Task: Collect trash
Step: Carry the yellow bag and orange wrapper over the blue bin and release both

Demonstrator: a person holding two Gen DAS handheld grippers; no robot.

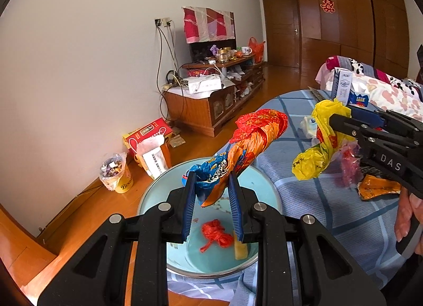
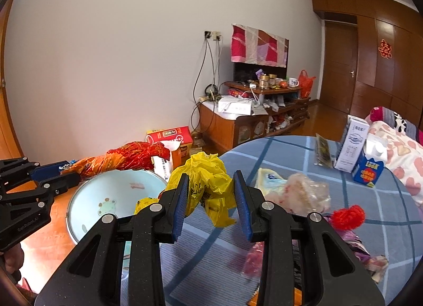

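Two grippers: both loaded, both near the basin at lower centre of the left wrist view.
Table [image 1: 343, 200]: blue checked cloth, fills right half of both views; loose trash lies on it at right.
Basin [image 1: 169, 189]: pale blue, at the table's left edge, partly overhanging the wood floor; already holds a red plastic scrap [image 1: 215, 234] and a yellow piece [image 1: 241, 249].
Left gripper [image 1: 212, 187]: fingers clamped on the blue end of a twisted orange-red wrapper [image 1: 253, 134], which sticks up and right above the basin.
Right gripper [image 2: 211, 192]: fingers closed on a crumpled yellow bag [image 2: 206, 181]; the bag hangs above the cloth, just right of the basin rim.
Cartons [image 2: 362, 155]: white and blue, upright at far right of the right wrist view; whether they are trash, cannot tell.
Remaining litter: clear crumpled plastic [image 2: 298, 195], red fluffy bit [image 2: 349, 216], orange packet [image 1: 378, 187], all on the cloth.
Risk, wrapper: long and top-heavy; let go here, its free end looks likely to tip over the rim onto the cloth.
Risk, bag: light film, not yet over the basin; released early it would likely drop on the table.
Risk, basin: sits at the edge; a knock from either gripper might shove it off.
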